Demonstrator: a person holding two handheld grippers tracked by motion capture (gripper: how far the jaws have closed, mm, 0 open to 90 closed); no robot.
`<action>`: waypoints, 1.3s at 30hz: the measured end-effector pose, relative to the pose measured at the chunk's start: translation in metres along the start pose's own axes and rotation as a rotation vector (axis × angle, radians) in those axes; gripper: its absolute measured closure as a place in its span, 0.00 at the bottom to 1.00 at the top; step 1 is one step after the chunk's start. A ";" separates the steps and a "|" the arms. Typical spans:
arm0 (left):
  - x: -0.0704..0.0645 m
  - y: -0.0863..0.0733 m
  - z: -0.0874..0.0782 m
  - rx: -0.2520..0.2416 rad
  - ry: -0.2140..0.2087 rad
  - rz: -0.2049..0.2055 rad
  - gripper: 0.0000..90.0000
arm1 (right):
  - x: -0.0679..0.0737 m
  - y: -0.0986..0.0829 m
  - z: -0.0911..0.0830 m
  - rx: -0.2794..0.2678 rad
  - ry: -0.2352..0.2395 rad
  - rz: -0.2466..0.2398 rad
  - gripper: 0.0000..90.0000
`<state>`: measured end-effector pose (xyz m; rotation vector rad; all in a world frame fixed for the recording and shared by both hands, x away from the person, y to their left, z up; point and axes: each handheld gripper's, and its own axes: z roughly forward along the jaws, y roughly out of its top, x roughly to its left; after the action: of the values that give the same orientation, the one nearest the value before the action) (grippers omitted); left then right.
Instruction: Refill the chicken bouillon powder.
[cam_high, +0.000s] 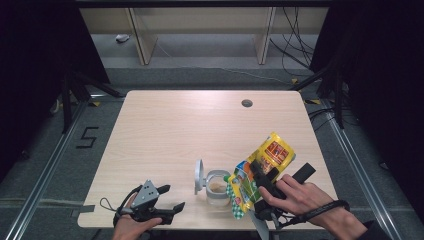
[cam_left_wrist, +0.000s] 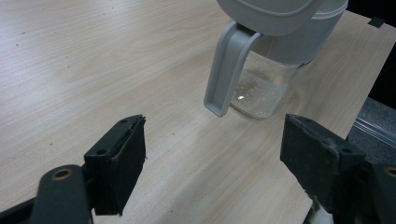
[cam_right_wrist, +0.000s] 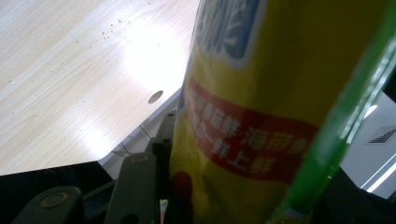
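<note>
A clear glass jar (cam_high: 218, 187) with a grey flip lid (cam_high: 199, 176) standing open sits near the table's front edge; some pale powder lies inside. In the left gripper view the jar (cam_left_wrist: 266, 88) and its grey lid arm (cam_left_wrist: 227, 70) stand just ahead of the black pads (cam_left_wrist: 122, 161). My left gripper (cam_high: 167, 200) rests open at the front left, apart from the jar. My right gripper (cam_high: 263, 182) is shut on a yellow and green food pouch (cam_high: 260, 170), tilted with its lower end over the jar's right side. The pouch (cam_right_wrist: 280, 93) is close up in the right gripper view.
The light wooden table (cam_high: 170, 130) has a round cable hole (cam_high: 246, 103) at the back right. Dark stands and cables lie on the floor on both sides. A pale shelf unit (cam_high: 200, 30) stands behind the table.
</note>
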<state>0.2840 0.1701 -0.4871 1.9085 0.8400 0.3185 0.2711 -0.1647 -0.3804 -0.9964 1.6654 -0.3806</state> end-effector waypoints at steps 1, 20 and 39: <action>0.000 0.000 0.000 0.000 0.002 0.001 0.24 | 0.000 0.000 0.000 0.000 0.002 0.000 0.64; 0.000 0.000 -0.001 0.005 0.005 0.002 0.24 | 0.000 0.000 0.000 -0.003 0.005 -0.011 0.66; 0.000 0.000 -0.001 0.004 0.006 0.003 0.24 | 0.001 0.000 -0.001 -0.005 0.004 0.000 0.68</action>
<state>0.2838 0.1705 -0.4864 1.9136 0.8420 0.3250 0.2700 -0.1656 -0.3808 -1.0000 1.6712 -0.3785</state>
